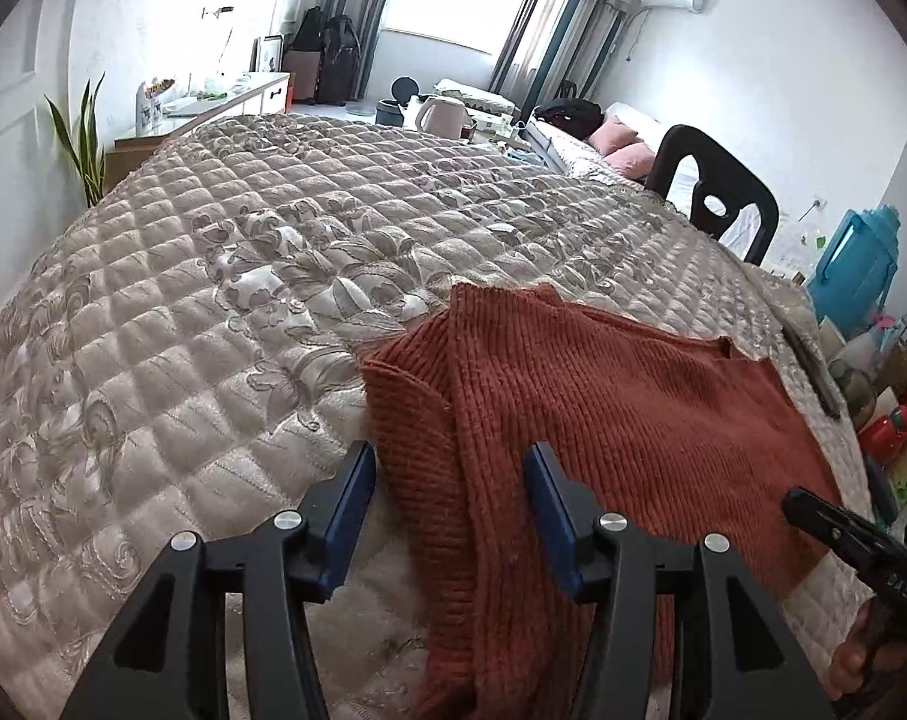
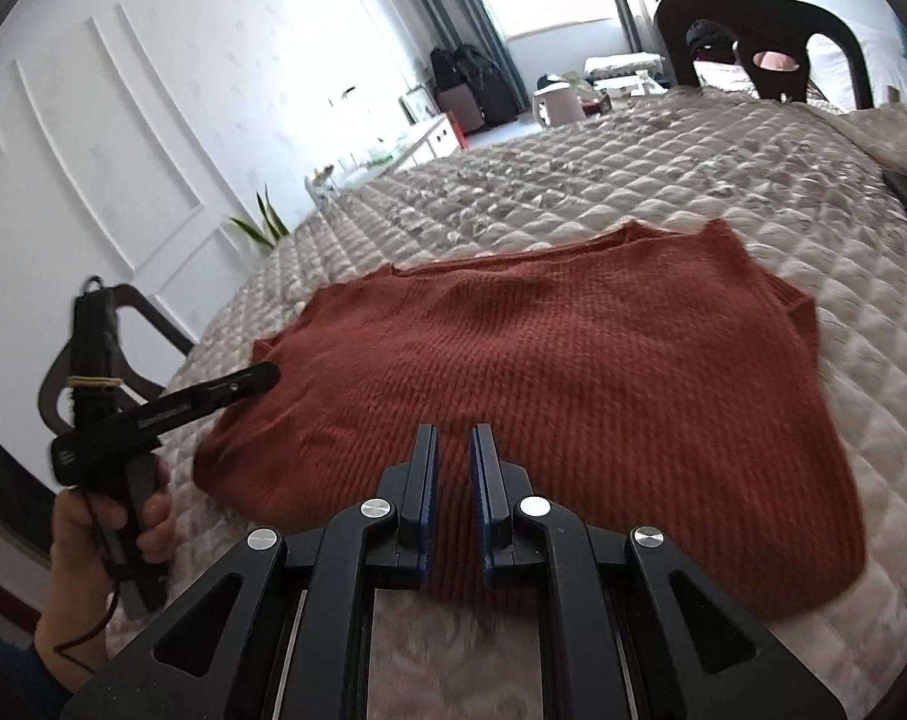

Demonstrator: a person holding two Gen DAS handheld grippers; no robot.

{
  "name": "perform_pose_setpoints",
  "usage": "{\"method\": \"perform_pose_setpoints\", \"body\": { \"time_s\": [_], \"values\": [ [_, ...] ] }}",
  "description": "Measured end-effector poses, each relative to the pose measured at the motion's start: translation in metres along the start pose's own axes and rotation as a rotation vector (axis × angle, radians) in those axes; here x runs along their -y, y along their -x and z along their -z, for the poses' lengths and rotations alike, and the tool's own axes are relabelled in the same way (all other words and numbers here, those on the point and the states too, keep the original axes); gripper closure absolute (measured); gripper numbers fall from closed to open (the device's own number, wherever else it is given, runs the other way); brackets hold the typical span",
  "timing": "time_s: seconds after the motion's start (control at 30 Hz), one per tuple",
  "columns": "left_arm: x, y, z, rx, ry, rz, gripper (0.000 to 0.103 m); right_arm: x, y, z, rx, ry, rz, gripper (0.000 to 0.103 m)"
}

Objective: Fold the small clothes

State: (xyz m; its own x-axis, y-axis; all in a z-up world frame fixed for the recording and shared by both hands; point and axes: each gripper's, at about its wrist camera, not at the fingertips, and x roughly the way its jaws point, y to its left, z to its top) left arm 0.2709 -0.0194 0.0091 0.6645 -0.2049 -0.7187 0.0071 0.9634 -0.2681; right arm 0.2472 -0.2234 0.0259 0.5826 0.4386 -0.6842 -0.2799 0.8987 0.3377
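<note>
A rust-red knitted sweater lies spread on the quilted bedspread, its left side folded over into a ridge. My left gripper is open, and its blue pads straddle that folded left part without pressing on it. In the right wrist view one left finger reaches the sweater's left edge, with a hand on the handle. My right gripper hovers over the sweater's near middle, jaws drawn to a narrow slit with nothing in it. It also shows low at the sweater's right side.
A black chair stands beyond the bed's far right corner. A cluttered stand with a blue jug lines the right side. A slim dark object lies on the bedspread's right edge. A potted plant stands at the left wall.
</note>
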Motion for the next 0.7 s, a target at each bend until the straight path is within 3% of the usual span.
{"method": "perform_pose_setpoints", "body": {
  "time_s": [0.13, 0.4, 0.6, 0.7],
  "values": [
    [0.012, -0.002, 0.001, -0.006, -0.052, -0.044, 0.049, -0.001, -0.022, -0.014, -0.030, 0.016, 0.031, 0.092],
    [0.011, -0.003, 0.000, -0.008, -0.047, -0.042, 0.052, -0.008, -0.035, -0.041, -0.021, 0.054, 0.091, 0.092],
    [0.011, -0.004, 0.000, -0.010, -0.049, -0.025, 0.058, -0.026, -0.017, -0.027, 0.000, 0.088, 0.056, 0.092],
    [0.014, -0.004, 0.000, -0.009, -0.064, -0.018, 0.066, -0.030, -0.022, -0.014, -0.045, 0.097, 0.057, 0.092]
  ]
}}
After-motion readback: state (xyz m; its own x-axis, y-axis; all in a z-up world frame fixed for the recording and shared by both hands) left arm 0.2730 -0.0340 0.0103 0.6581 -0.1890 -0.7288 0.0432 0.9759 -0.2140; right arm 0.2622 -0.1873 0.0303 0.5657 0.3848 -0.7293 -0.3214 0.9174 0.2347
